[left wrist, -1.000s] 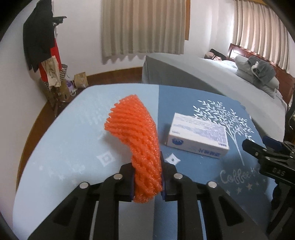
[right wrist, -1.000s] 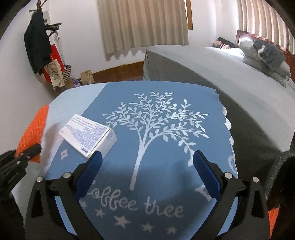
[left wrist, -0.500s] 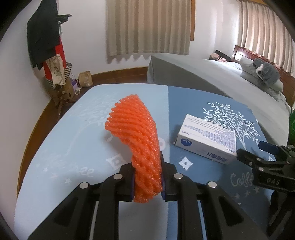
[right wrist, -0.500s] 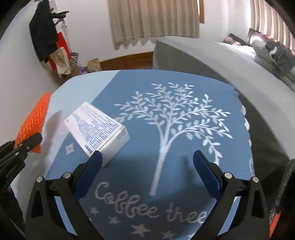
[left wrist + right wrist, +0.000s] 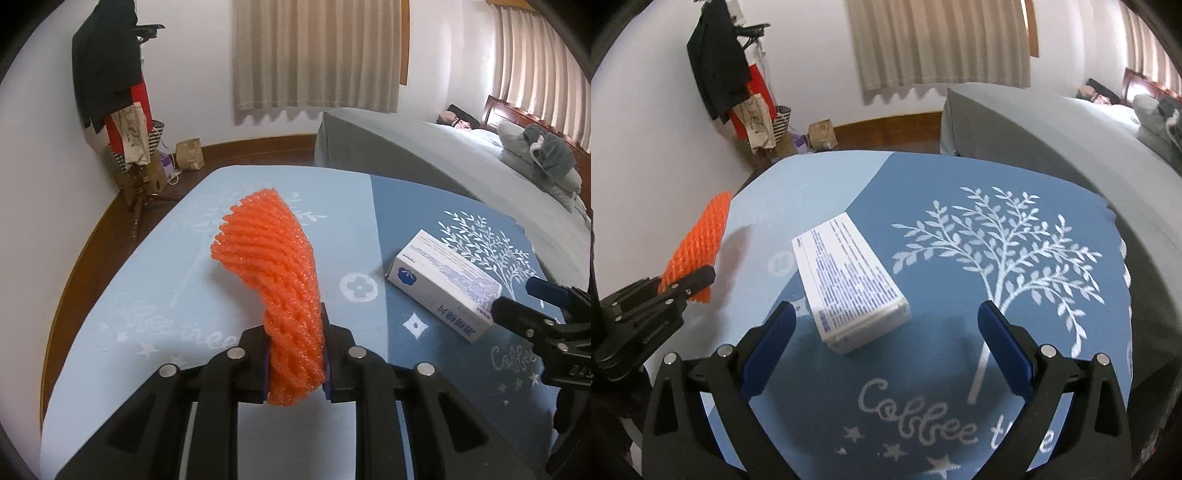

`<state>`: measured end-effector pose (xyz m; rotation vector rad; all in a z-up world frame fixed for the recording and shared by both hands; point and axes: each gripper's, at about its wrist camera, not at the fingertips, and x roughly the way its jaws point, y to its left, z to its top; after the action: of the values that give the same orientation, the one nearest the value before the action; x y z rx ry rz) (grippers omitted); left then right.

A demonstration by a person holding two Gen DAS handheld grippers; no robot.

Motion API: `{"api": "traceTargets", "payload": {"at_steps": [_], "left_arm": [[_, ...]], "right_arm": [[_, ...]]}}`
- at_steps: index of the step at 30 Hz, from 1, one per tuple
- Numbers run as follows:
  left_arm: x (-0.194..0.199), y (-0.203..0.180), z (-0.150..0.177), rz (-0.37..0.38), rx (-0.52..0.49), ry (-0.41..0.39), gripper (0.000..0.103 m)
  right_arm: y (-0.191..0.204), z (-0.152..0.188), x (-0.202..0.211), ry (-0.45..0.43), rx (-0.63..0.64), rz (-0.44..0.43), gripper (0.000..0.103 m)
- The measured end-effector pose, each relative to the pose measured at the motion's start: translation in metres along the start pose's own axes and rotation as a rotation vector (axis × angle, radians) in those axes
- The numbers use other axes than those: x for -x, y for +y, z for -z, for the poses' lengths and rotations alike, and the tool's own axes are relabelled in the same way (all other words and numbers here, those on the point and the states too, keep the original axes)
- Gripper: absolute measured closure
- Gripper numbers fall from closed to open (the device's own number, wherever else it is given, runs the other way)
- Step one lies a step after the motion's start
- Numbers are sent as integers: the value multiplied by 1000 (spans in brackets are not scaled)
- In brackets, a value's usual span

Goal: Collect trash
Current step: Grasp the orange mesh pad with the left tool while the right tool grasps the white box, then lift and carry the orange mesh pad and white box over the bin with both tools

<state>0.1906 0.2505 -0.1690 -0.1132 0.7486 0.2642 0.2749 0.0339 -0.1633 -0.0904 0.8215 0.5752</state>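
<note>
Trash here is two pieces: an orange foam net sleeve (image 5: 275, 273), soft and ribbed with a diamond mesh, and a white rectangular carton (image 5: 849, 284) printed with dense blue text. The left gripper (image 5: 295, 360) has its jaws nearly closed, pinching the sleeve's lower end so that it stands up and flares over the bench (image 5: 155, 280). The carton lies flat on the bench's blue cloth, beside a white printed tree (image 5: 1008, 251). The right gripper (image 5: 886, 347) stands with jaws wide apart and nothing in them, the carton's near corner lying between the blue pads (image 5: 1004, 347) without touching either. Only the left wrist view shows the carton's end flap with its blue emblem; only the right wrist view shows the lettering "Coffee" across the cloth's near edge. A grey bed (image 5: 443, 162) lies beyond.
</note>
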Motion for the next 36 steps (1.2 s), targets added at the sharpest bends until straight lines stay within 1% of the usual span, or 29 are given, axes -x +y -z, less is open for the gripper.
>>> {"api": "traceTargets", "payload": {"at_steps": [8, 9, 10, 12, 13, 15, 18, 19, 21, 26, 27, 28, 29, 32, 36], "left_arm": [[1, 0, -1, -3, 0, -6, 83], [1, -1, -1, -2, 0, -5, 83], [1, 0, -1, -3, 1, -5, 83], [1, 1, 0, -4, 3, -3, 83], [0, 2, 0, -5, 4, -2, 83], [0, 4, 1, -7, 10, 0, 83], [-1, 6, 3, -9, 16, 6, 83], [-2, 6, 3, -10, 18, 7, 83], [-1, 7, 4, -10, 19, 9, 83], [-1, 9, 5, -16, 23, 11, 82], [-1, 10, 5, -17, 25, 11, 82], [-1, 10, 5, -19, 26, 11, 82], [0, 11, 6, -20, 27, 11, 82], [1, 11, 8, -19, 26, 13, 82], [8, 6, 7, -10, 20, 4, 82]], "right_arm": [[13, -8, -25, 47, 35, -7, 8], [14, -9, -29, 59, 33, -10, 16], [14, -8, -31, 70, 34, -19, 30], [17, -6, -34, 96, 34, -36, 37], [18, -5, -33, 94, 39, -36, 39], [21, -2, -30, 102, 36, -53, 39], [23, 0, -26, 107, 3, -89, 36], [25, 0, -26, 107, 6, -85, 31], [29, -2, -29, 102, 24, -57, 25], [33, -8, -42, 113, 39, -37, 23], [34, -9, -44, 117, 41, -38, 26], [35, -9, -45, 116, 46, -40, 33], [35, -9, -45, 115, 49, -46, 37], [34, -7, -41, 116, 46, -58, 38], [29, -6, -19, 64, 23, -50, 39]]}}
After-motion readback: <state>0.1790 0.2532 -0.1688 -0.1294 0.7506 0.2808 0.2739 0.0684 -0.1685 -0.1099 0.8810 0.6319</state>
